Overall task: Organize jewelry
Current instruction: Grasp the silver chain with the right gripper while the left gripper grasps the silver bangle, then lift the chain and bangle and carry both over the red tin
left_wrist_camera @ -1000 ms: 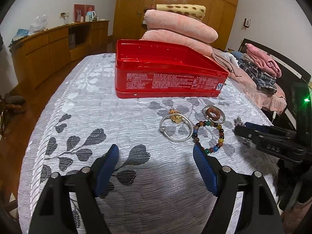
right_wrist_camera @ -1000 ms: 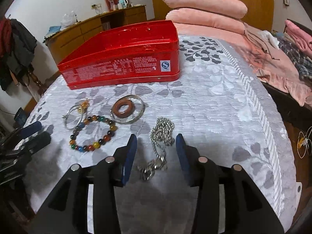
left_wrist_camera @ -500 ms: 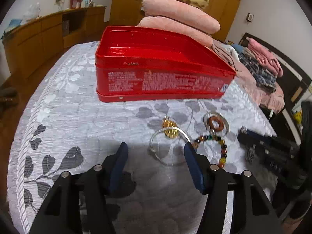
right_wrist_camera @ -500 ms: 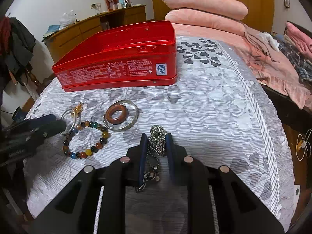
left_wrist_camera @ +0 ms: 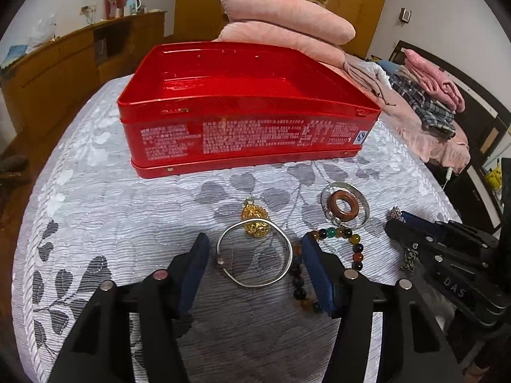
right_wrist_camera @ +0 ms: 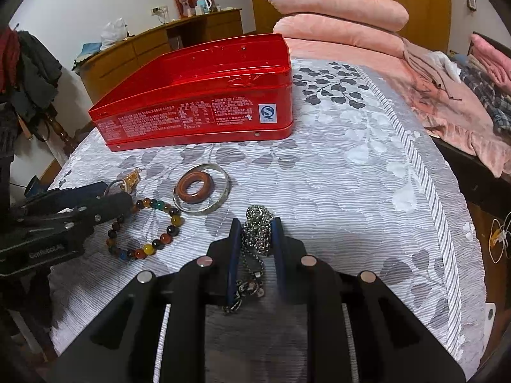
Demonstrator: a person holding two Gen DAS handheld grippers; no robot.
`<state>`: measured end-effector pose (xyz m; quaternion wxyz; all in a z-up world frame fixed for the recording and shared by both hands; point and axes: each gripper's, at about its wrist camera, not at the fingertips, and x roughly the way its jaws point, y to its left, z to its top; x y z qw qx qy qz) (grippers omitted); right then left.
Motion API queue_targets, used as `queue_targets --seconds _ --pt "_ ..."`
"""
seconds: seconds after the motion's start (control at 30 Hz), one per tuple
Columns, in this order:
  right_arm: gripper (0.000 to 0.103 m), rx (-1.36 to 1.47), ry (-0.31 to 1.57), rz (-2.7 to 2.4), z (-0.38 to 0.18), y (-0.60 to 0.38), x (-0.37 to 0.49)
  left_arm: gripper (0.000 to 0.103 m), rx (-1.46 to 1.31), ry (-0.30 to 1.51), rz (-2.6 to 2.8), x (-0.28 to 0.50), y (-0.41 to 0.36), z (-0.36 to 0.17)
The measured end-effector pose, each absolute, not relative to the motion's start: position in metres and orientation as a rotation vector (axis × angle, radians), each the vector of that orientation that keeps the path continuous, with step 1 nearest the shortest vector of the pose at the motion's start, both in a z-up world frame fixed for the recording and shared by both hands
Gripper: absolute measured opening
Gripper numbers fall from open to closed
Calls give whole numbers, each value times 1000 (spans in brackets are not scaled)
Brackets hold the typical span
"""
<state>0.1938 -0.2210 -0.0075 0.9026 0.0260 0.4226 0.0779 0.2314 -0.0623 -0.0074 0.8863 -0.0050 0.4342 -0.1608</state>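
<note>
An open red tin (left_wrist_camera: 246, 134) stands at the back of the grey leaf-patterned bedspread (left_wrist_camera: 95, 217). In front of it lie a silver bangle (left_wrist_camera: 258, 285), a gold pendant (left_wrist_camera: 255, 223), a multicoloured bead bracelet (left_wrist_camera: 340, 233), and a brown ring (left_wrist_camera: 345, 206) inside a clear bangle (left_wrist_camera: 365, 214). My left gripper (left_wrist_camera: 255, 242) straddles the silver bangle. Its jaws are closing, with small gaps still showing at both pads. My right gripper (right_wrist_camera: 256, 223) is shut on a bunched silver chain necklace (right_wrist_camera: 257, 233), whose tail trails back between the fingers.
Pink pillows (left_wrist_camera: 287, 19) are stacked behind the tin. Folded clothes (left_wrist_camera: 428, 95) lie on a second bed at the right. A wooden cabinet (left_wrist_camera: 64, 73) lines the left wall. The bedspread drops off at its right edge (right_wrist_camera: 447, 223).
My left gripper moved forward over the silver bangle and its jaws narrowed around it. My right gripper's jaws closed onto the chain necklace and have stayed put since.
</note>
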Motion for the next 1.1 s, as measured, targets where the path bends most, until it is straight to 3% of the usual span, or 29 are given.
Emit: queue_targets --seconds 0.07,0.6,0.73,1.1 --pt "19 55 874 162 -8 -221 194 49 -15 900 -327 231 -61 -7" --pt "24 3 882 146 -8 -214 196 49 -46 873 -289 214 -33 -8" --pt "18 -12 878 130 -8 -213 195 49 -33 864 -287 213 -36 -8" --pt "17 -15 815 154 15 -204 180 49 -80 787 -300 200 -26 13"
